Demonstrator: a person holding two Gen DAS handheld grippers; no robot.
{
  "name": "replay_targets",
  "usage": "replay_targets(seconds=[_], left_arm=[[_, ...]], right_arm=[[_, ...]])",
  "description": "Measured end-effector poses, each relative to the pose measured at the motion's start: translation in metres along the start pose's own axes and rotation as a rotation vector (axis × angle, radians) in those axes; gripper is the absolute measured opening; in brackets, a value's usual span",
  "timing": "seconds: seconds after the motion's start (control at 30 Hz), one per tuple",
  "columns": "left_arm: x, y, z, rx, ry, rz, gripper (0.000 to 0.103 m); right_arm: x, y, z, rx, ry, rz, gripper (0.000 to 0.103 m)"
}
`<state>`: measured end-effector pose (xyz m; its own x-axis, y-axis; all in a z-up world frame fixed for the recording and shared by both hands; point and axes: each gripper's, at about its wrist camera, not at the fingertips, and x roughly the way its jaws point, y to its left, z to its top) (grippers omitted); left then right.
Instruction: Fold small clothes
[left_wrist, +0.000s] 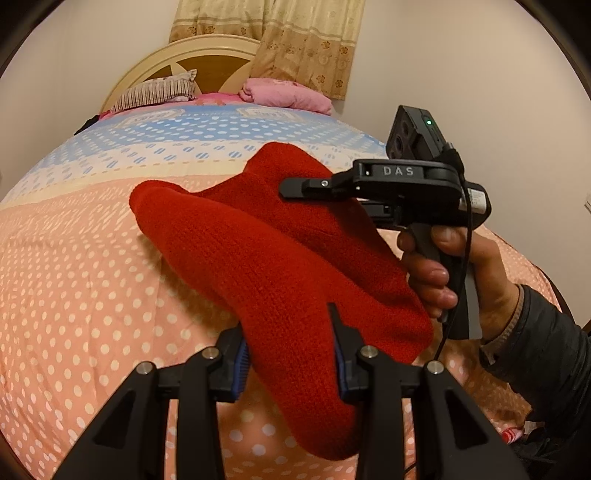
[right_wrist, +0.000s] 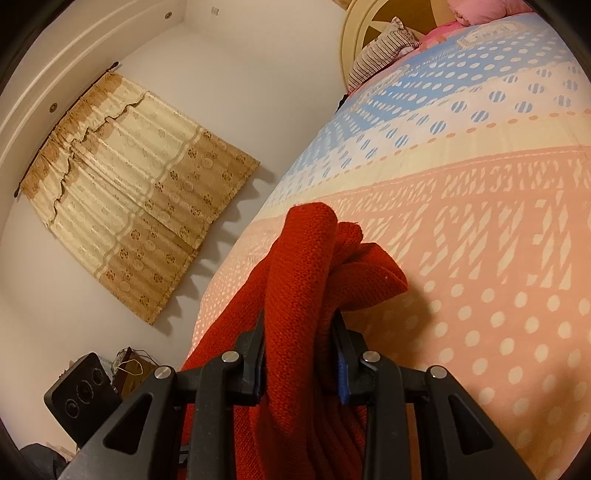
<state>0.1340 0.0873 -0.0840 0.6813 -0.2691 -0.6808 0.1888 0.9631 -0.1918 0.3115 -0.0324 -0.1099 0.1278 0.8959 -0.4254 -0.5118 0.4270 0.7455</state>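
A red knitted garment (left_wrist: 280, 258) hangs in the air above the bed, bunched in folds. My left gripper (left_wrist: 288, 332) is shut on its near edge, the cloth filling the space between the blue-padded fingers (left_wrist: 240, 363). My right gripper (right_wrist: 299, 328) is shut on another bunched part of the same garment (right_wrist: 306, 266). In the left wrist view the right gripper (left_wrist: 295, 188) comes in from the right, held by a hand (left_wrist: 458, 273), its tips pressed into the far side of the cloth.
The bed's spread (left_wrist: 81, 280) is pink with white dots, blue and cream farther up. A striped pillow (left_wrist: 155, 94) and a pink pillow (left_wrist: 288, 94) lie by the headboard (left_wrist: 207, 62). A beige curtain (right_wrist: 136, 184) hangs on the wall.
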Motion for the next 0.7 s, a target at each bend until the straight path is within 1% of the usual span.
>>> replay_targets(seconds=[0.3, 0.5, 0.7], left_arm=[[-0.004, 0.009, -0.012, 0.0, 0.015, 0.018, 0.037], [-0.001, 0.007, -0.021, 0.016, 0.026, 0.045, 0.039], [0.003, 0.011, -0.028, 0.003, 0.049, 0.044, 0.04]], right_arm=[[0.017, 0.004, 0.001, -0.002, 0.039, -0.005, 0.03], [0.017, -0.006, 0.002, 0.031, 0.036, -0.021, 0.03], [0.015, -0.013, 0.001, 0.049, 0.036, -0.025, 0.03]])
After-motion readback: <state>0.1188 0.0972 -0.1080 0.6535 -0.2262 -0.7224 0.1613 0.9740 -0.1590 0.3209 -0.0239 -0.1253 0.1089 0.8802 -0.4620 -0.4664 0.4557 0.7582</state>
